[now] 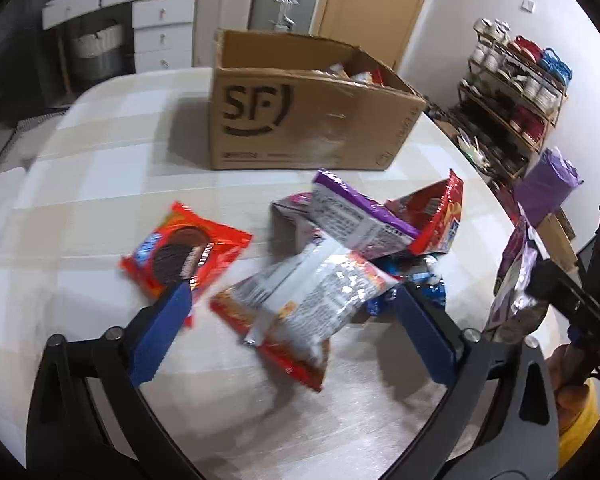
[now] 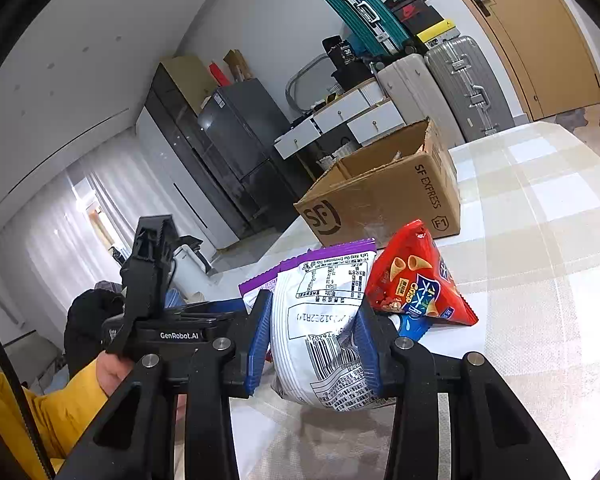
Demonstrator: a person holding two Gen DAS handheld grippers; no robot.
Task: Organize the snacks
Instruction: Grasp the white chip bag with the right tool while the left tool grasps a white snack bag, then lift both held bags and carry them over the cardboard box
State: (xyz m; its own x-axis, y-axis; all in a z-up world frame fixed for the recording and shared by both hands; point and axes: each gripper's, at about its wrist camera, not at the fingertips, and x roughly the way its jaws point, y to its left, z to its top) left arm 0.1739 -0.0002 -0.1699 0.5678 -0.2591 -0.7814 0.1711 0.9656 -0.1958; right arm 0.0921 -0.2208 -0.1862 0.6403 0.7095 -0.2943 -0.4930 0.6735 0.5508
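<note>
Beside the wooden door (image 2: 540,40) stand a silver suitcase (image 2: 466,84), a beige suitcase (image 2: 414,92) and white drawers (image 2: 352,116).

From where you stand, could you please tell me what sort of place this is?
Most likely a lived-in home, perhaps a dining area: a table with a checked cloth, a dark fridge, stacked suitcases by a wooden door, and a shoe rack.

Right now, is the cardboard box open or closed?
Open. The cardboard box has its top flaps up, and snack packets show inside over the rim.
</note>
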